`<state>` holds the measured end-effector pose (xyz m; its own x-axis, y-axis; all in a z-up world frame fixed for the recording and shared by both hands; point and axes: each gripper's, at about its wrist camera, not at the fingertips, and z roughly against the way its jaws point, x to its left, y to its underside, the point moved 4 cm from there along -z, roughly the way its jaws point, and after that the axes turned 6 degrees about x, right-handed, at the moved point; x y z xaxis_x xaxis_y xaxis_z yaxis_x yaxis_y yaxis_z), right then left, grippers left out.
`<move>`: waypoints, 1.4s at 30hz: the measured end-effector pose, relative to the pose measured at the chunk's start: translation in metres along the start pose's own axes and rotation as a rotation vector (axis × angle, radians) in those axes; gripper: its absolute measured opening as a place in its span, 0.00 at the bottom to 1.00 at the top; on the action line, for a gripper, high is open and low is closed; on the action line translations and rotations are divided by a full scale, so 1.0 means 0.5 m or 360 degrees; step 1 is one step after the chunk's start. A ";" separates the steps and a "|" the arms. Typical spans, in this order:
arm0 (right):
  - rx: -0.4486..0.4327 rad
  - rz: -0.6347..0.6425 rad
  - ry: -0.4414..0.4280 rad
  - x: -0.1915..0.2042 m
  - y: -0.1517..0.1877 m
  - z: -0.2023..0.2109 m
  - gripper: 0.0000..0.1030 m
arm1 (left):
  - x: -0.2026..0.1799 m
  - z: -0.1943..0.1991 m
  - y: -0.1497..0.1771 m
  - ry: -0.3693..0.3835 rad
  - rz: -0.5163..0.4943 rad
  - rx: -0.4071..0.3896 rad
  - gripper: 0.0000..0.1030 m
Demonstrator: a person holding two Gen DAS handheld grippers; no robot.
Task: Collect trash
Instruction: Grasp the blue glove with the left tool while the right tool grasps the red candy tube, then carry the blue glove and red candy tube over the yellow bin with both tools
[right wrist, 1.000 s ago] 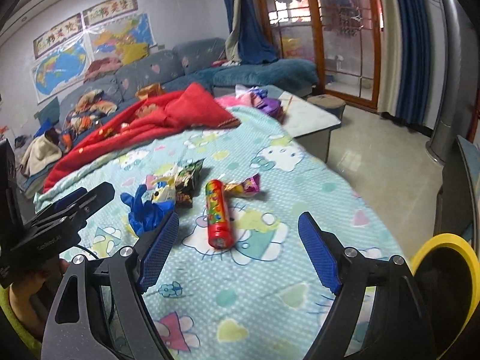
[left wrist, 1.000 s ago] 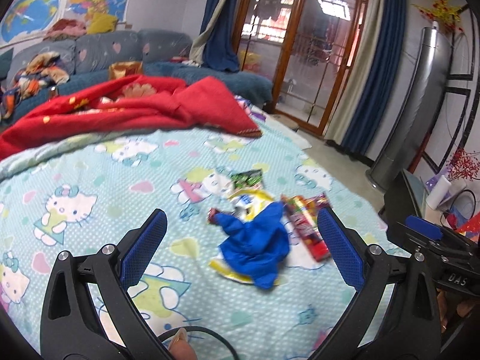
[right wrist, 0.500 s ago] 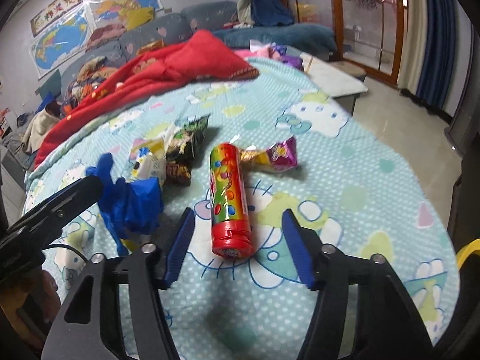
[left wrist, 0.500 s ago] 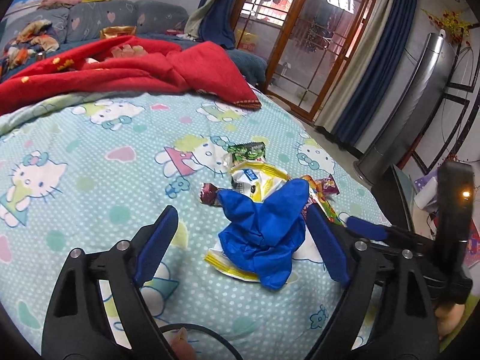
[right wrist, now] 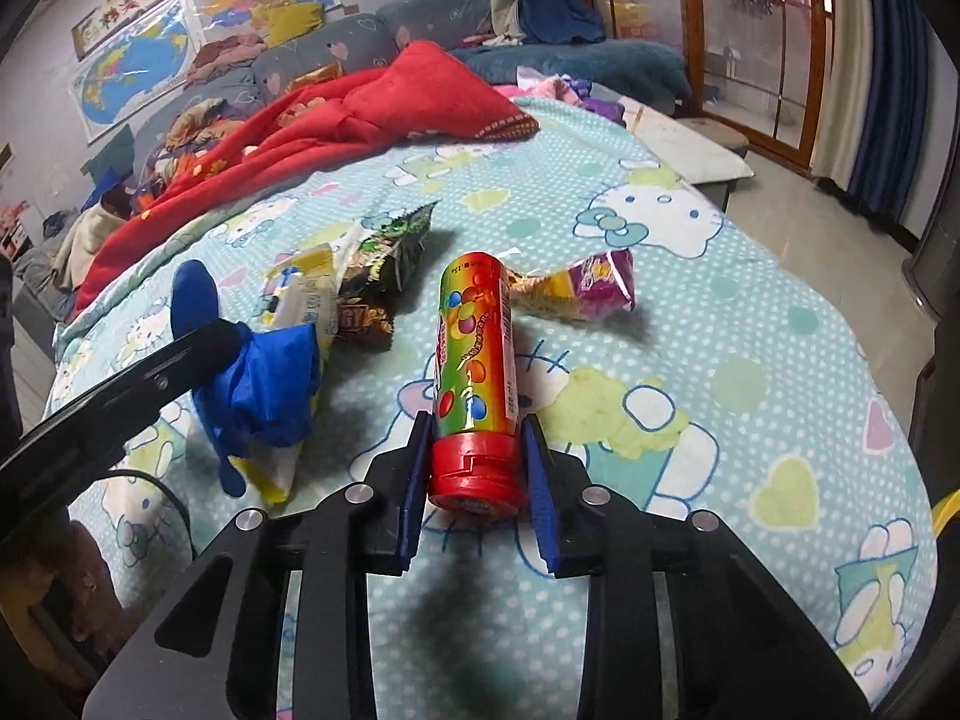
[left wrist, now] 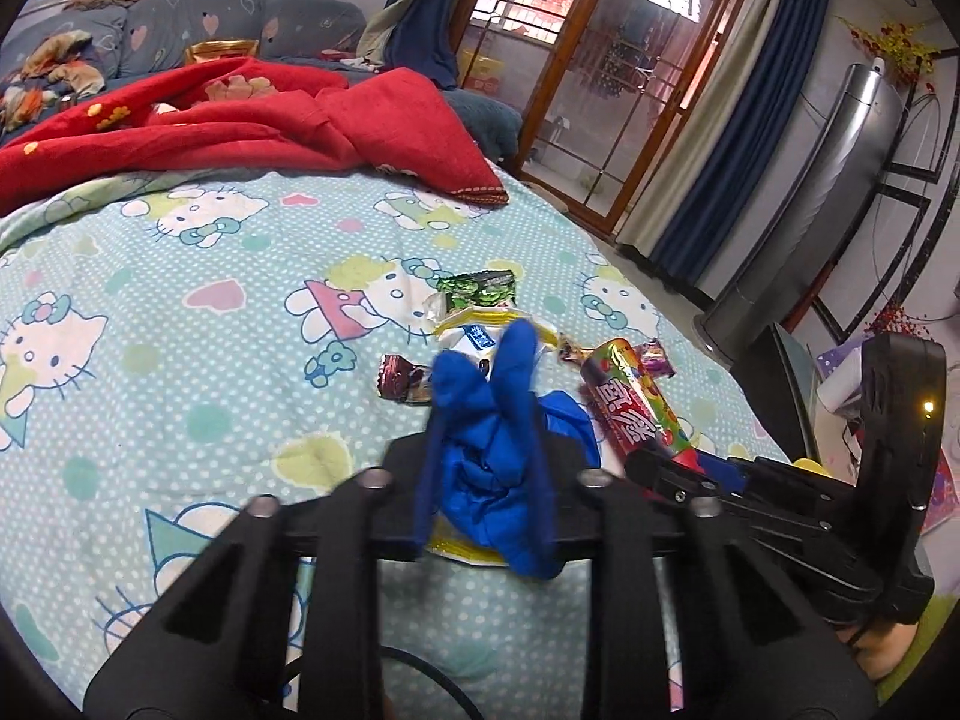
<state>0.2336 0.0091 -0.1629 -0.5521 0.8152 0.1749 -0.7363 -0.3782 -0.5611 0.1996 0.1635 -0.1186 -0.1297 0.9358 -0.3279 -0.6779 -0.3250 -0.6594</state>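
A crumpled blue glove (left wrist: 486, 480) lies on a yellow-white packet (left wrist: 474, 333) on the Hello Kitty bedspread (left wrist: 180, 360). My left gripper (left wrist: 486, 420) is closing, and its blue pads press the glove from both sides. In the right wrist view, a red-capped candy tube (right wrist: 474, 336) lies lengthwise. My right gripper (right wrist: 477, 426) is closing, with its pads against the tube's red cap. The tube (left wrist: 630, 402) also shows in the left wrist view, just right of the glove. A green wrapper (left wrist: 477, 291), a dark snack bag (right wrist: 384, 264) and a purple wrapper (right wrist: 582, 291) lie just beyond.
A red blanket (left wrist: 240, 126) is heaped at the far side of the bed, with a grey sofa (right wrist: 360, 42) behind it. The bed edge drops to a tiled floor (right wrist: 810, 198) on the right. A yellow rim (right wrist: 945, 510) shows at the right edge.
Both grippers came down onto the bed and closed. The left one closed around the blue glove, the right one around the candy tube's cap. The glove is now bunched upward.
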 end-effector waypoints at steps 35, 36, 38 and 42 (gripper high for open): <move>-0.0256 -0.0065 0.0043 -0.105 0.093 0.252 0.27 | -0.247 0.142 0.009 0.0180 -0.0347 -0.0190 0.05; -0.0264 -0.0071 0.0047 -0.111 0.097 0.259 0.27 | -0.256 0.142 0.013 0.0189 -0.0360 -0.0187 0.05; -0.0271 -0.0078 0.0060 -0.119 0.103 0.268 0.27 | -0.268 0.142 0.019 0.0204 -0.0383 -0.0185 0.05; -0.0283 -0.0107 0.0096 -0.142 0.120 0.284 0.27 | -0.296 0.138 0.031 0.0243 -0.0427 -0.0177 0.05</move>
<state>0.1732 -0.1338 -0.0938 -0.4758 0.8627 0.1711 -0.6871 -0.2432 -0.6846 0.1583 0.0293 -0.0335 0.1583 0.9615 -0.2246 -0.5890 -0.0906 -0.8030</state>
